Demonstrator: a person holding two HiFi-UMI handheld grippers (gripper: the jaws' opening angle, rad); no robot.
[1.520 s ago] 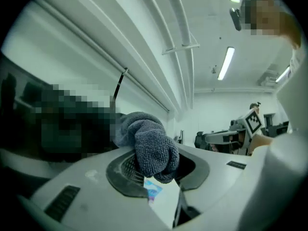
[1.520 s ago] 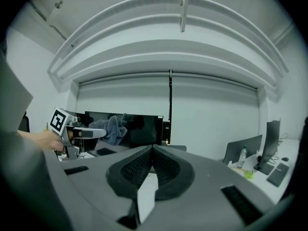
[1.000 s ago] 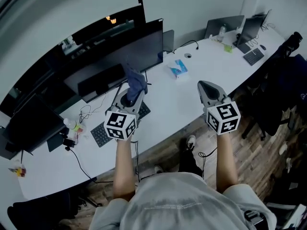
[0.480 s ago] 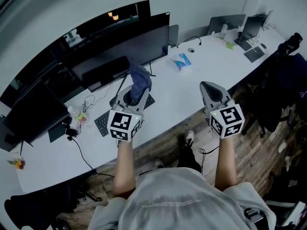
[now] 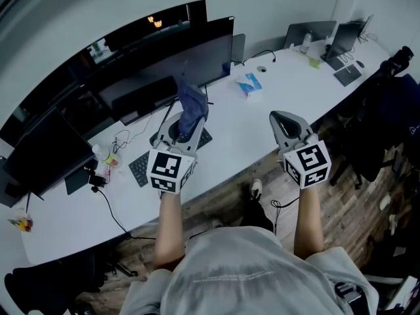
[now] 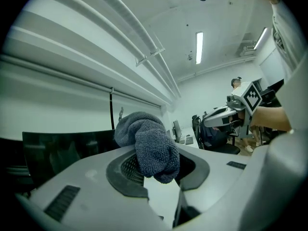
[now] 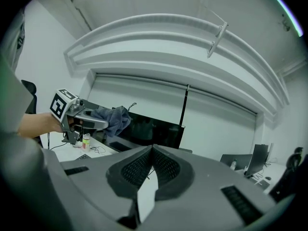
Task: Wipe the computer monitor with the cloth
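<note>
Two tongs are held up over a long white bench (image 5: 243,133), one in each of the person's hands. The left tongs (image 5: 186,122) are clamped tight on a grey-blue cloth (image 5: 192,105). The cloth bunches up above the tips and droops down between the pads. It hangs in the air in front of the lower part of the wide dark monitor (image 5: 190,58), near the middle of the screen. Whether it touches the glass cannot be told.

The right tongs (image 5: 279,118) are closed, pad against pad, with nothing between them. They sit well to the right of the left tongs, above the near edge of the bench and pointing toward the far wall.

A dark keyboard (image 5: 139,168) lies on the bench under the left tongs, with loose black cables (image 5: 121,153) just to its left. A small blue packet (image 5: 248,84) lies on the bench to the right of the monitor. More screens (image 5: 308,33) stand at the far right end of the bench, and another dark one (image 5: 46,159) stands at the left end.
</note>
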